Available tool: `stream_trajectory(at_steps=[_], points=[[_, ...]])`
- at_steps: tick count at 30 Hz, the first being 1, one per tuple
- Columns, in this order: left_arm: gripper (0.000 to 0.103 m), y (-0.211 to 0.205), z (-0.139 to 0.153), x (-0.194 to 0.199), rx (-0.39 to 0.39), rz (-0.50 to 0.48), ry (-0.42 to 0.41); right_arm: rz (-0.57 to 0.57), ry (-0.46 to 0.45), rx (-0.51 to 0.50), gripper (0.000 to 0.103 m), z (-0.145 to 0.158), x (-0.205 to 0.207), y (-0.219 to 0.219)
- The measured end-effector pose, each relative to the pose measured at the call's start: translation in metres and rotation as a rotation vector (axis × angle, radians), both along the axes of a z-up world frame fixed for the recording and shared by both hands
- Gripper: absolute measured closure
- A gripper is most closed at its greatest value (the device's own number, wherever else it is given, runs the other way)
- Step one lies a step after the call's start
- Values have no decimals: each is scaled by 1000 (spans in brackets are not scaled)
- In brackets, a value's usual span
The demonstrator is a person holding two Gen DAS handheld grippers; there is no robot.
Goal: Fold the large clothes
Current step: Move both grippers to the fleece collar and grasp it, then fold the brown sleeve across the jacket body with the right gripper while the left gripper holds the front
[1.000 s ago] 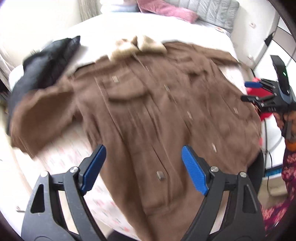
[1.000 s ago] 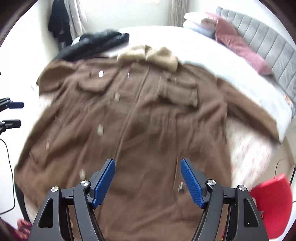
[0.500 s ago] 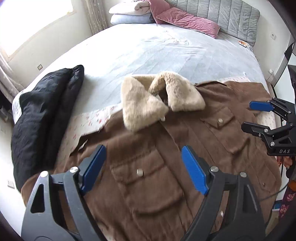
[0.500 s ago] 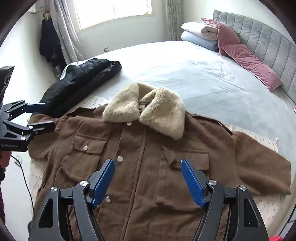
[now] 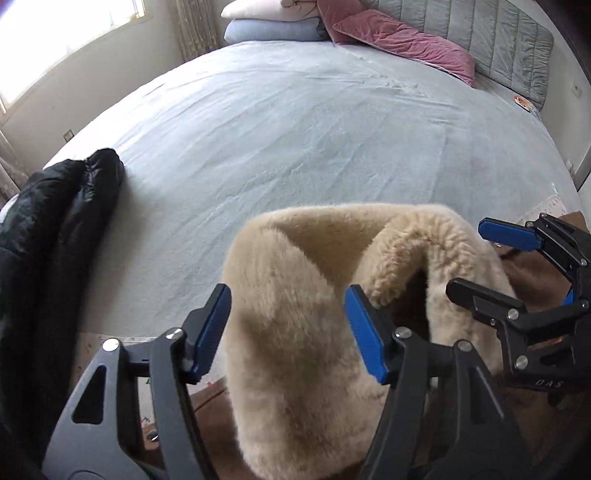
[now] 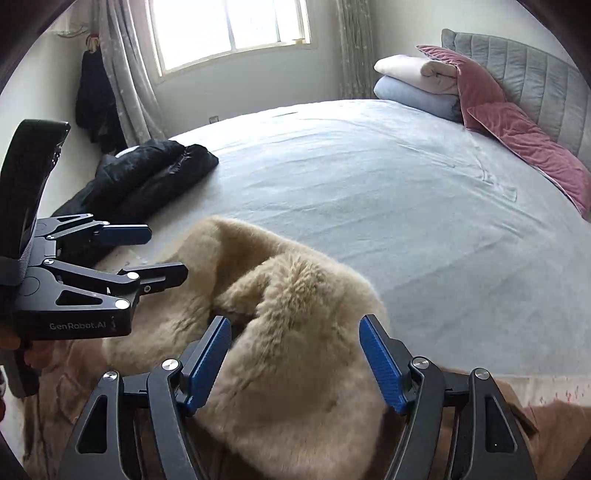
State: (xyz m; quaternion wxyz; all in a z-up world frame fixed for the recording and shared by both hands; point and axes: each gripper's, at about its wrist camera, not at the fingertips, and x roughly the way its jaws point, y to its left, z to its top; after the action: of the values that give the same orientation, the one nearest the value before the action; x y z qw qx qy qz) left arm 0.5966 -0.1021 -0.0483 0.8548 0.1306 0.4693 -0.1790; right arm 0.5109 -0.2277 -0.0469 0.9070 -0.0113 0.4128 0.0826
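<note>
Bedsheet (image 5: 295, 140), pale blue-grey, stretched wide and bare beyond the coat toward the pillows (image 6: 417, 85) and the pink velvet cushion (image 5: 406, 40) against the grey quilted headboard (image 6: 524, 81). Black puffer jacket (image 5: 51, 236) bunched along the left edge of the bed, apart from the collar. Window (image 6: 229, 29) and curtain (image 6: 122, 81) behind the far side, with a dark garment (image 6: 92, 103) hung in the corner by the wall.

Brown coat (image 6: 554, 435) spread at the near edge of the bed, over a flowered cloth (image 6: 554, 391) showing beside its shoulder. Shearling collar (image 5: 314, 332) cream, thick and fluffy, turned out in two lapels with a dark gap at the neck between them; the suede-like brown body visible only in strips under and beside the collar.

Left gripper (image 5: 288, 328) spread wide, blue pads (image 5: 210, 328) standing either side of the left lapel without clamping it; seen from the right wrist view (image 6: 155, 251) hovering just at the collar's left edge. Right gripper (image 6: 295, 362) likewise spread, straddling the right lapel, nothing pinched; seen from the left wrist view (image 5: 476, 266) close over the collar's right edge.
</note>
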Motion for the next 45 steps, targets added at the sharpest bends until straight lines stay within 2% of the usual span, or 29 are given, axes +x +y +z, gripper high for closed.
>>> stream_trajectory(at_steps=[1,2,3,4,6,8,10,11,12,14,16,17,18,21,22,23,24,25,26,28,30,35,40,45], points=[[49,5,-8,6,-8,25,21,-13,6,-28,41,-8,9,0],[57,12,-16,11,-28,50,49,-19,20,-33,56,-17,15,-2],[67,20,-23,13,-68,65,82,13,49,4,71,-26,18,-3],[70,29,-27,13,-120,72,102,32,60,39,85,-30,16,-4],[85,48,-25,6,-215,59,115,78,10,160,91,-24,-2,-13],[88,70,-19,0,-329,66,136,87,-49,387,93,-12,-19,-44],[90,95,-15,-6,-477,70,169,51,-88,650,95,-7,-27,-87],[91,107,-13,-10,-547,75,176,23,-91,728,99,-9,-26,-100],[92,117,-11,-16,-597,90,169,-37,-97,767,103,-14,-22,-114],[92,132,-13,-25,-663,140,151,-196,-97,785,103,-27,-15,-142],[88,126,-20,-30,-596,165,97,-296,-81,744,103,-40,-11,-154],[79,119,-20,-35,-546,163,67,-299,-69,705,101,-43,-12,-152],[70,114,-19,-39,-513,164,41,-278,-50,660,100,-43,-15,-145],[54,99,2,-61,-423,149,-73,-218,-6,477,92,-32,-28,-114],[50,95,7,-67,-405,141,-93,-206,-14,437,82,-25,-36,-108],[42,91,12,-75,-394,130,-110,-201,-24,420,67,-20,-43,-107],[39,87,16,-84,-381,114,-116,-206,-34,409,56,-13,-52,-107],[39,84,20,-90,-362,98,-117,-217,-43,404,39,-8,-62,-114],[39,77,24,-101,-326,86,-114,-228,-48,391,35,-3,-70,-118],[36,73,25,-113,-260,83,-104,-253,-41,340,35,4,-89,-129],[23,73,27,-133,-205,105,-104,-298,-26,286,34,8,-114,-155],[21,78,31,-176,-159,120,-48,-463,17,252,28,5,-185,-225],[20,98,27,-214,-203,198,44,-712,46,319,26,-7,-266,-306],[20,117,20,-228,-286,283,46,-976,34,389,26,-18,-325,-376]])
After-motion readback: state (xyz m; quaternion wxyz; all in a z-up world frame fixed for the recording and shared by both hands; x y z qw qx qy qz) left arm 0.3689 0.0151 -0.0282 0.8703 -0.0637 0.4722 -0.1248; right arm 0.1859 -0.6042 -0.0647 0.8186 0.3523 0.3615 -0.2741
